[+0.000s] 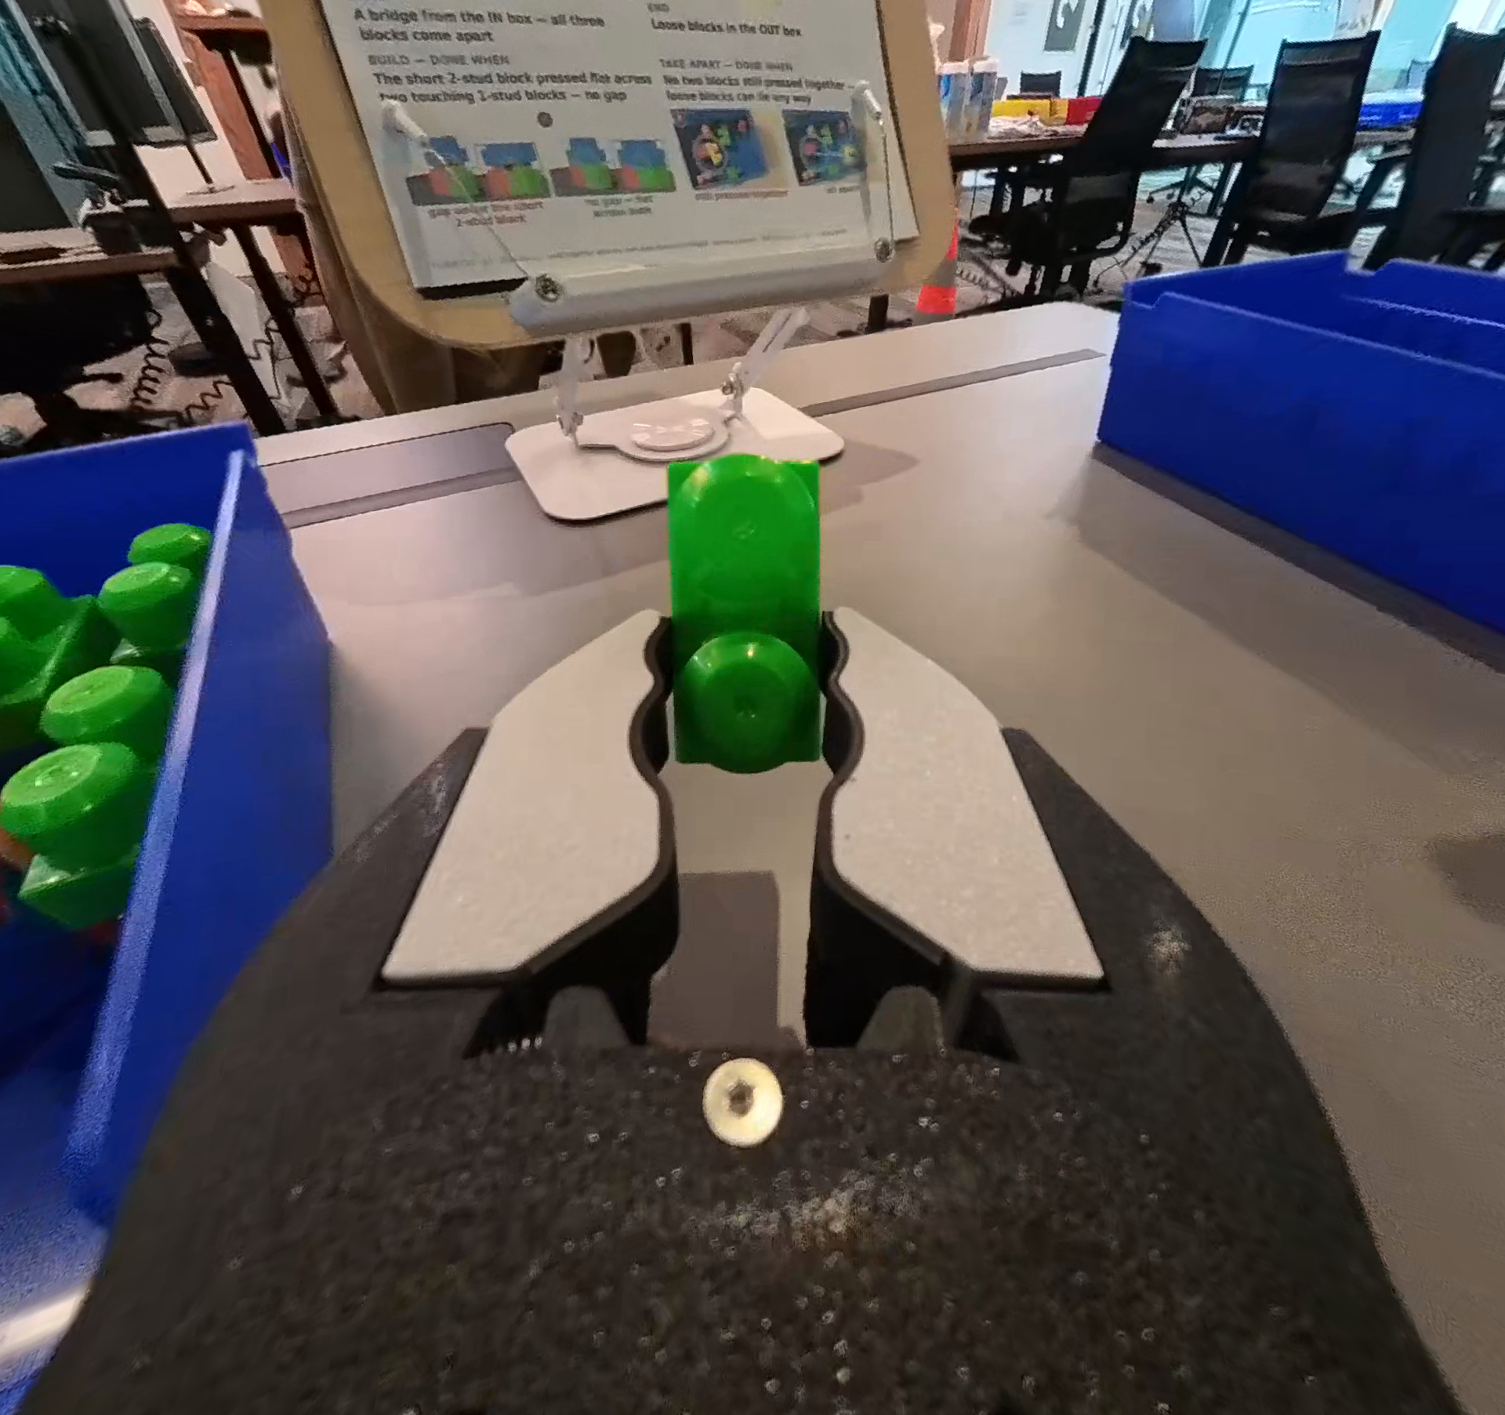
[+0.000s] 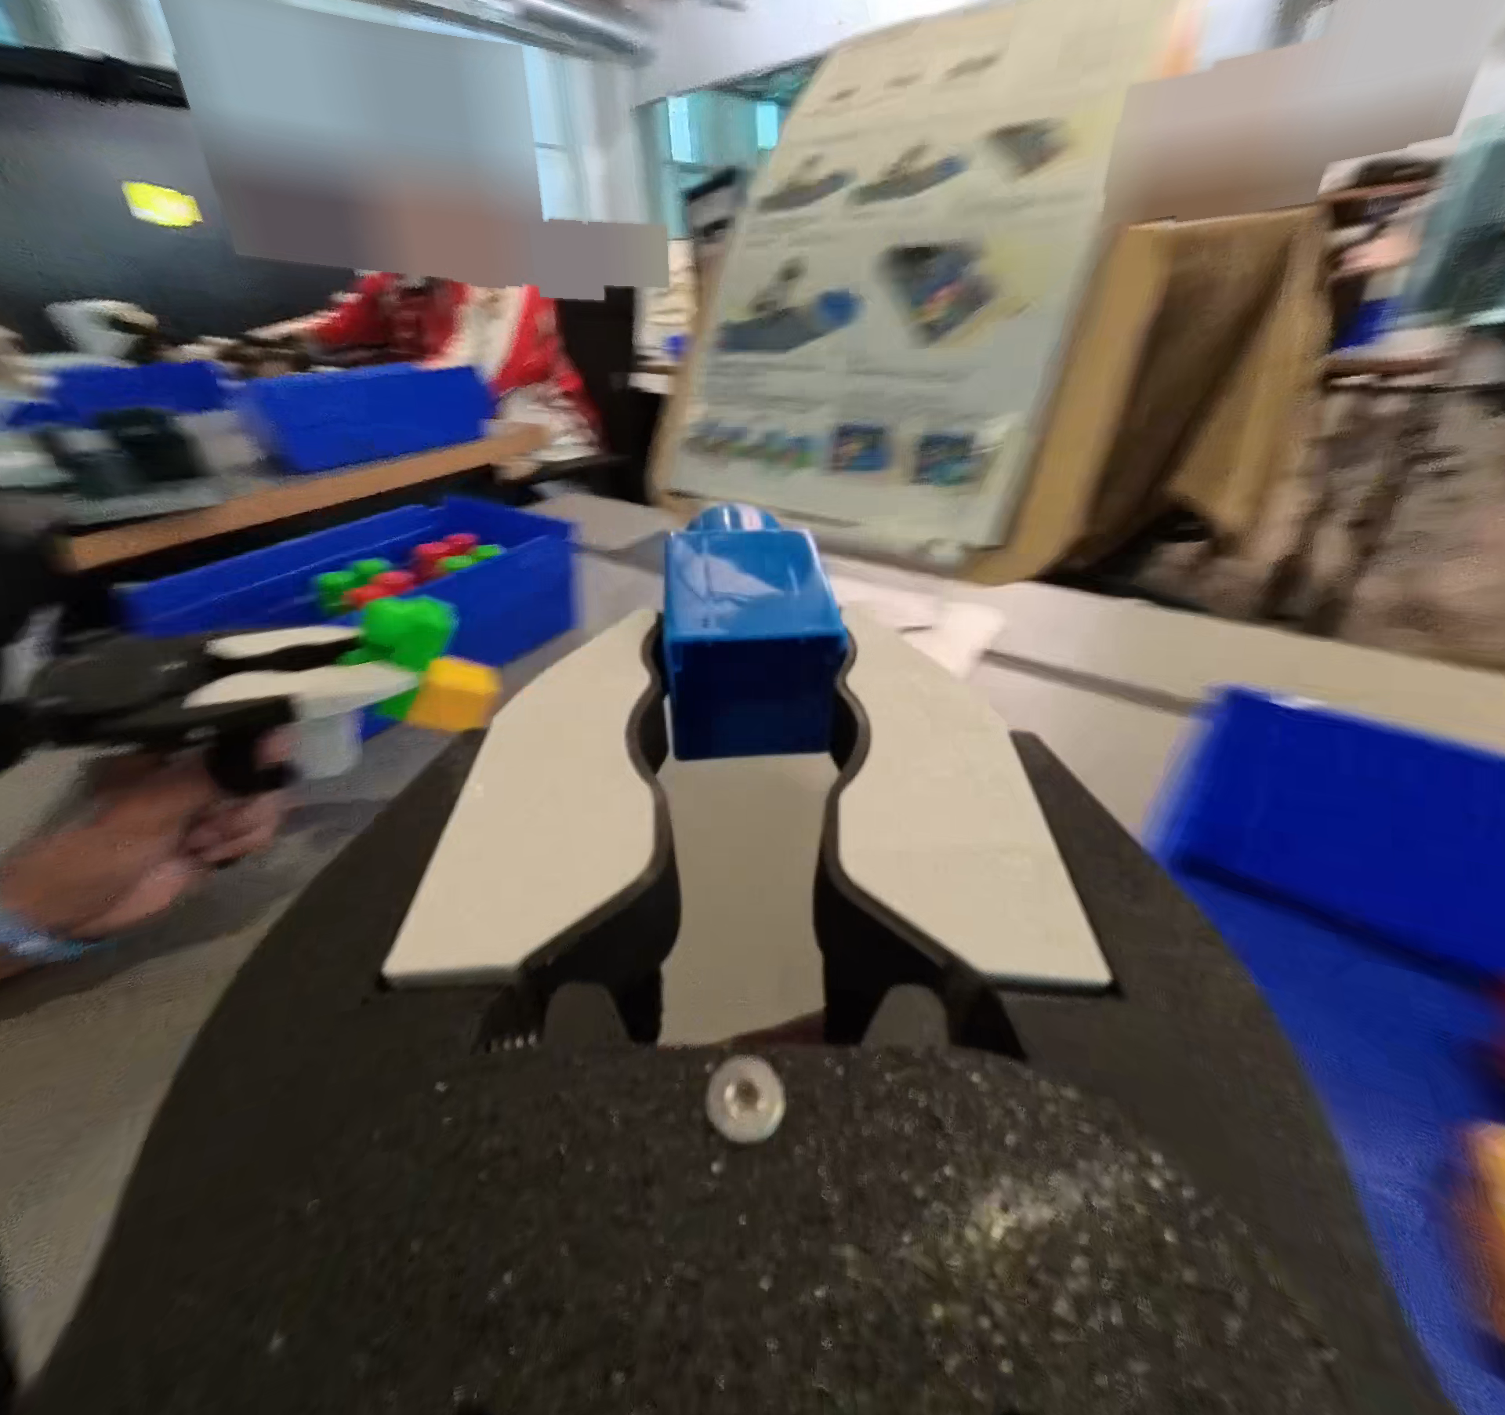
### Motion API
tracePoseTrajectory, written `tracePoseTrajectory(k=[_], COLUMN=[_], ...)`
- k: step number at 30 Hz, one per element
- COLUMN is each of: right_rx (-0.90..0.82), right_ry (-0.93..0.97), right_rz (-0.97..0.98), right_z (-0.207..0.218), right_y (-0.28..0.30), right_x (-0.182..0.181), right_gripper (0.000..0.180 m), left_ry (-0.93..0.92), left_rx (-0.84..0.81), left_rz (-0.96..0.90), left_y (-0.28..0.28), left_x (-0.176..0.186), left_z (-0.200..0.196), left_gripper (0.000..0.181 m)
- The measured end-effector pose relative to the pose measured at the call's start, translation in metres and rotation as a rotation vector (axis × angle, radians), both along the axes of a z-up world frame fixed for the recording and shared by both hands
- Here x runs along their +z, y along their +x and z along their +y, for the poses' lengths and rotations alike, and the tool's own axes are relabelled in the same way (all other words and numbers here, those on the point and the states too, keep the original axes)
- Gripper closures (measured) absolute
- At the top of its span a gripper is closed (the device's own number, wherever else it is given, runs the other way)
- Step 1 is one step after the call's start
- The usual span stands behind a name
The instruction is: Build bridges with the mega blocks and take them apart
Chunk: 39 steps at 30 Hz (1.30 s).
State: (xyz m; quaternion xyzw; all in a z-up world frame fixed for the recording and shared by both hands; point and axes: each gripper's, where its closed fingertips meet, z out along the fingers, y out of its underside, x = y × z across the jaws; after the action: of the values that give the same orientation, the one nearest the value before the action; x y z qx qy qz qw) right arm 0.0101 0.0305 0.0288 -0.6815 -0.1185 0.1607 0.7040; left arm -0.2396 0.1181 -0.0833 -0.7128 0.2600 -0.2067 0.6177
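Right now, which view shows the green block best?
The left wrist view: the green block sits sharp and centred, clamped in the left gripper, studs toward the camera. The right wrist view shows it only small and blurred at the left, with a yellow block seemingly joined to it.

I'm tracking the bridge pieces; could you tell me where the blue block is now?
Right wrist view, centre: the blue block sits clamped in the right gripper, held above the grey table.
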Motion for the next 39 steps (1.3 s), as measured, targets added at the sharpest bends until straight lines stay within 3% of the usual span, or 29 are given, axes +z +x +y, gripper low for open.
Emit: tracePoseTrajectory(k=[3,6,12,18,32,39], right_rx=[-0.258,-0.288,-0.339,-0.378,-0.319,-0.297], right_ry=[-0.129,-0.481,-0.825,-0.965,-1.158,-1.077], right_rz=[-0.171,-0.231,-0.347,-0.360,-0.200,-0.180], right_z=[0.013,0.043,0.108,0.135,0.109,0.108], right_y=[0.100,0.161,0.188,0.191,0.200,0.198], right_x=[0.005,-0.056,-0.155,-0.197,-0.218,-0.213], right_gripper=[0.143,0.143,0.142,0.142,0.141,0.135], left_ry=[-0.019,-0.027,-0.007,-0.002,-0.068,-0.069], left_rx=[-0.011,-0.030,-0.076,-0.098,-0.105,-0.119], left_rz=[-0.011,-0.010,0.021,0.052,0.045,0.060], left_y=[0.000,0.004,0.018,0.021,0.018,0.021], left_x=[-0.001,-0.001,0.000,-0.004,-0.014,-0.016], left_z=[0.002,0.001,-0.006,-0.010,-0.006,-0.008], left_gripper=[0.147,0.147,0.147,0.147,0.147,0.147])
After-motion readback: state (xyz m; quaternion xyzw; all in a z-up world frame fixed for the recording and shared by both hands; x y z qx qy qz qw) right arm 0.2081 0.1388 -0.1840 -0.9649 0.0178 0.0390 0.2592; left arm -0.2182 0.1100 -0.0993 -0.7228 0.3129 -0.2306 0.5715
